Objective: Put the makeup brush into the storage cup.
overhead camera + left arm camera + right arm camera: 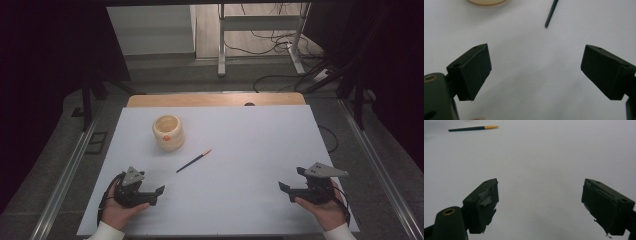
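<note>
Pencil [193, 161] mid-table, lying flat; cream pot [168, 132] just beyond, apart. Left gripper [159, 191] and right gripper [284, 188]: jaws spread, empty, path unobstructed.

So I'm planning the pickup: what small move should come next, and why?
Probably move the left gripper forward toward the pencil. Both grippers rest near the table's front edge with jaws open and nothing between them. The pencil lies loose beside the cream cup, closer to the left gripper than to the right gripper.
</note>
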Available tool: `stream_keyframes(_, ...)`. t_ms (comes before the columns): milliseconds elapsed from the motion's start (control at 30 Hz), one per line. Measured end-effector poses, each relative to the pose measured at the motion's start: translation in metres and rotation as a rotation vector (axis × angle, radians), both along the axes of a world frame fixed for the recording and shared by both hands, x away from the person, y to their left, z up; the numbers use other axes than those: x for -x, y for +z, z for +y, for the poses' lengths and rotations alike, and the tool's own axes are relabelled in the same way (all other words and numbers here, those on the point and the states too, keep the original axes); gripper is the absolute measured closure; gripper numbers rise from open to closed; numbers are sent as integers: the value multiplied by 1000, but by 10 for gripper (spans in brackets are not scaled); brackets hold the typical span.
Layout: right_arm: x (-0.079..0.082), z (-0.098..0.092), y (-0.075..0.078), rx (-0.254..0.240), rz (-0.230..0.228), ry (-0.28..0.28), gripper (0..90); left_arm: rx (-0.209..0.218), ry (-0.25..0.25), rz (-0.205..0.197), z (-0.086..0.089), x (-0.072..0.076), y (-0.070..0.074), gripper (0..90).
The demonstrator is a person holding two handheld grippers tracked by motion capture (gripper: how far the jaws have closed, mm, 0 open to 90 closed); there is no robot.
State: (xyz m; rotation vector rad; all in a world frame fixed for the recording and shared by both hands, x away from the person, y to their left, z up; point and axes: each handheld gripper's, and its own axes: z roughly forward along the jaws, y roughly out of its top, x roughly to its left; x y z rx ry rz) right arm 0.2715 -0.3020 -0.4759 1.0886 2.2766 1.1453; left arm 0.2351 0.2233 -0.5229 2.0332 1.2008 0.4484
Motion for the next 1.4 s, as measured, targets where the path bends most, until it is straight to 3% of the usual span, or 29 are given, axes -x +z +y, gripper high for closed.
stream_keyframes(200,0,-3,-4,5,17,-1,151,-2,-7,-3,-1,1,1,103)
stream_keyframes(633,6,6,5,24,-6,27,153,-13,-6,-8,-1,5,5,121)
stream_keyframes(1033,2,10,6,17,2,51,156,1,-16,24,-2,5,10,142)
stream_keyframes(1233,4,10,7,21,-1,56,156,30,-41,29,-4,2,20,168)
stream_keyframes(1400,3,11,5,25,4,52,156,20,-61,15,-5,-4,31,172)
